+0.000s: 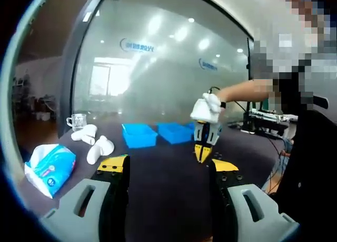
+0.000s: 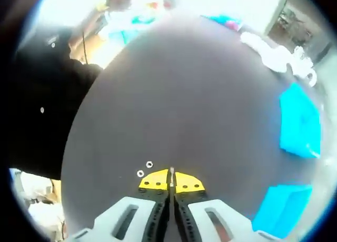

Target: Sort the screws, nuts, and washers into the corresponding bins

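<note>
While I am holding my left gripper (image 1: pixel 169 171) low over the dark table (image 1: pixel 163 184), its jaws are standing wide apart with nothing between them. Ahead of it my right gripper (image 1: pixel 203 153) is pointing down at the table, a gloved hand (image 1: pixel 206 109) on top. Two blue bins (image 1: pixel 158 133) are sitting beyond it, with white gloves (image 1: pixel 92 142), a glass mug (image 1: pixel 77 121) and a tissue pack (image 1: pixel 50 167) off to the left. Looking along the right gripper (image 2: pixel 171 174), I am pinching a small screw (image 2: pixel 171 172) between closed yellow tips. Two washers (image 2: pixel 145 168) are lying on the table (image 2: pixel 189 94) just beside the left tip, and the bins (image 2: pixel 299 121) are sitting well apart to the right.
</note>
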`<state>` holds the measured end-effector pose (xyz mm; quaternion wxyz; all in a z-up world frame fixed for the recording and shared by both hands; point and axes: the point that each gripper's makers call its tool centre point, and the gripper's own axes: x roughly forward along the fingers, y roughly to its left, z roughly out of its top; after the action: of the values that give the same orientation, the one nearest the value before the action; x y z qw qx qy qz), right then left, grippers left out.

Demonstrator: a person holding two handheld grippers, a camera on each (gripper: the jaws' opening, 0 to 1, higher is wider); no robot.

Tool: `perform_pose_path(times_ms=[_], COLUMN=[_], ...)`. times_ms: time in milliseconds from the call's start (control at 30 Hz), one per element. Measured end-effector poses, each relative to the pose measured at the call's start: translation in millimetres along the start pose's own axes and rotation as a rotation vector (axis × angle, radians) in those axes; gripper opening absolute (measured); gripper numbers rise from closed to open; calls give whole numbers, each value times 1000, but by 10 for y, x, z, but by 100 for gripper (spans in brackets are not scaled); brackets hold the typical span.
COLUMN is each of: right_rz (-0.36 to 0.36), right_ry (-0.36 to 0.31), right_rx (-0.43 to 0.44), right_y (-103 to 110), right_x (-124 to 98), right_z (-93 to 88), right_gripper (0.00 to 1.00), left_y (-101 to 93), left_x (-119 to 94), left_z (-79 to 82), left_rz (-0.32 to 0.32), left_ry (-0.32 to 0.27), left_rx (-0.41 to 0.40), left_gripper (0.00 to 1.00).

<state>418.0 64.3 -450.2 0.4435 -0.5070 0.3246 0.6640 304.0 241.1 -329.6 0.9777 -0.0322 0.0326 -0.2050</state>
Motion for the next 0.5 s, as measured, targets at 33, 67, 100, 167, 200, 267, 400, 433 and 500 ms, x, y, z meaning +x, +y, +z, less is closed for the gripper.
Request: perform_pose_path(times_ms=[33, 67, 100, 167, 200, 267, 400, 433, 500], right_rz=[-9, -24, -39, -65, -83, -119, -191, -217, -261], right_ry=[-18, -38, -67, -113, -134, -183, -309, -338, -390], right_rx=[24, 37, 67, 108, 133, 171, 286, 307, 363], right_y=[12, 11, 9, 17, 20, 38, 100, 114, 156], right_x=[-33, -74, -115, -209, -257, -356, -569, -622, -718], right_z=[-4, -11, -11, -43, -70, -115, -208, -236, -319], right_gripper=[0, 0, 0, 0, 0, 0, 0, 0, 0], left_y=[-7, -16, -23, -32, -34, -37, -55, -68, -89], left_x=[9, 17, 26, 44, 54, 79, 135, 157, 189], left_z=[6, 15, 25, 45, 55, 69, 96, 103, 111], left_rz=[-5, -9, -13, -21, -26, -34, -52, -60, -73], left_ry=[-1, -4, -6, -11, -13, -17, -25, -26, -27], left_rx=[3, 4, 4, 7, 7, 8, 10, 12, 14], left_gripper=[60, 60, 60, 60, 60, 60, 60, 60, 60])
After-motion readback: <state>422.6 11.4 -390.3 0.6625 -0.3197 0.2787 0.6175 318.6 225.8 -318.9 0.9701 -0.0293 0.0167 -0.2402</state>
